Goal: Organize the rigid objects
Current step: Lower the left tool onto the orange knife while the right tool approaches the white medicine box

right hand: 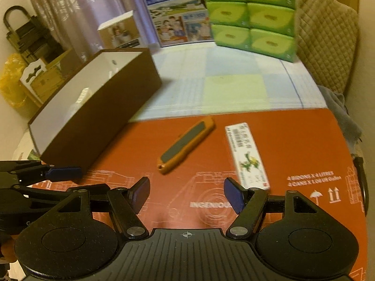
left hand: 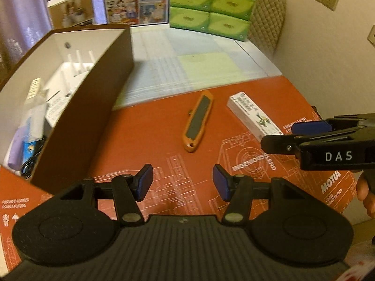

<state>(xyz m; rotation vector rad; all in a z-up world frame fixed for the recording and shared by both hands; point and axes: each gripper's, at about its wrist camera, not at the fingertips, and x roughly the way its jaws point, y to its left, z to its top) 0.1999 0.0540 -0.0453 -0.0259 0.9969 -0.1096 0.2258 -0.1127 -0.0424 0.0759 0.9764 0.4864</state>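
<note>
left gripper point(left hand: 182, 182): jaws wide, empty, knife point(left hand: 198, 123) ahead | right gripper point(right hand: 186, 195): jaws wide, empty, small carton point(right hand: 246, 155) just beyond right finger

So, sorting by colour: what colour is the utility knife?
Orange with a dark grey grip panel; the left wrist view shows it best.

A flattened carton point(left hand: 152, 140) lies on the counter point(left hand: 199, 65) in the lower frame. On it, at centre, lies a utility knife point(left hand: 198, 123), with a small packet point(left hand: 255, 117) just to its right, apart from it. An open box point(left hand: 93, 107) holding assorted items stands at left. Tissue packs point(left hand: 211, 7) are stacked at upper centre, behind everything.
</note>
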